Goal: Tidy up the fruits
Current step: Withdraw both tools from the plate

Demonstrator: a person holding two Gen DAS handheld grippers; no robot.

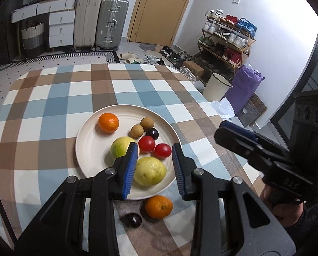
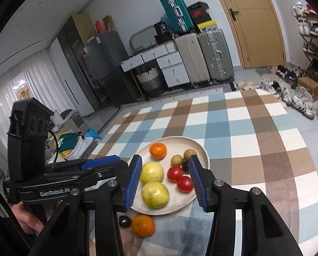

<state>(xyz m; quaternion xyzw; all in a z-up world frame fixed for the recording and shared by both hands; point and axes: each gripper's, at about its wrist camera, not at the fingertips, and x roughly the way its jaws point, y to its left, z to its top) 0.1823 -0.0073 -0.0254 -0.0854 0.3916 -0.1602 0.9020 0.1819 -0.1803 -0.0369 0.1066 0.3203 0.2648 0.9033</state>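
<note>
A white plate [image 1: 88,136] on the checked tablecloth holds an orange [image 1: 108,122], two yellow-green guavas [image 1: 149,171], two red tomatoes [image 1: 146,143], two brown longans [image 1: 147,123] and a dark plum [image 1: 152,133]. On the cloth near the plate's front edge lie another orange [image 1: 159,206] and a dark plum [image 1: 133,219]. My left gripper [image 1: 154,157] is open and empty above the plate's near side. My right gripper [image 2: 165,170] is open and empty above the plate [image 2: 199,149]; it also shows at the right of the left wrist view [image 1: 240,136]. The loose orange [image 2: 143,225] and plum [image 2: 125,221] show below.
The checked cloth [image 1: 52,98] covers a table. Beyond it stand suitcases [image 1: 111,23], white drawers [image 1: 61,27], a shoe rack [image 1: 227,40], a white bin [image 1: 217,85] and a purple bag [image 1: 244,87].
</note>
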